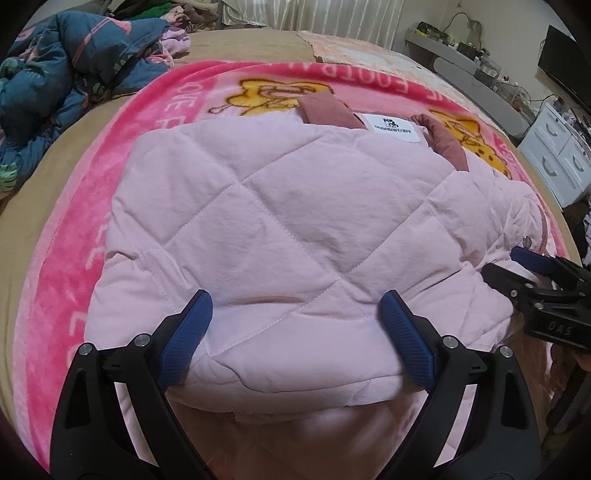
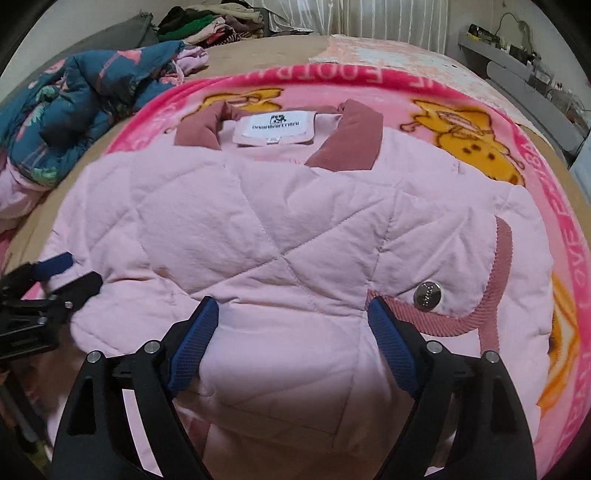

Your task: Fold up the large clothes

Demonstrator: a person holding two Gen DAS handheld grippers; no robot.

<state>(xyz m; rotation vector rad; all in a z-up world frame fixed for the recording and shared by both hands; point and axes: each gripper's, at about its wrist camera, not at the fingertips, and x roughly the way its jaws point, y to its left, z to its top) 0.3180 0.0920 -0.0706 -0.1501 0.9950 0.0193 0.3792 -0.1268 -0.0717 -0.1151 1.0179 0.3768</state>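
Note:
A pale pink quilted jacket (image 1: 288,229) lies folded on a pink cartoon blanket (image 1: 74,280), its dark pink collar (image 1: 325,110) and white label (image 1: 393,127) at the far end. It also shows in the right wrist view (image 2: 258,236), with a snap button (image 2: 427,295) on corduroy trim. My left gripper (image 1: 297,314) is open, its blue fingers either side of the jacket's near folded edge. My right gripper (image 2: 291,321) is open over the near edge too. Each gripper appears at the side of the other's view: the right (image 1: 517,269), the left (image 2: 70,277).
A crumpled blue floral quilt (image 1: 62,88) lies at the far left of the bed, with a heap of clothes (image 2: 207,22) behind it. White drawers (image 1: 554,155) and a grey shelf with clutter (image 1: 461,55) stand to the right. Tan bedsheet (image 1: 240,48) surrounds the blanket.

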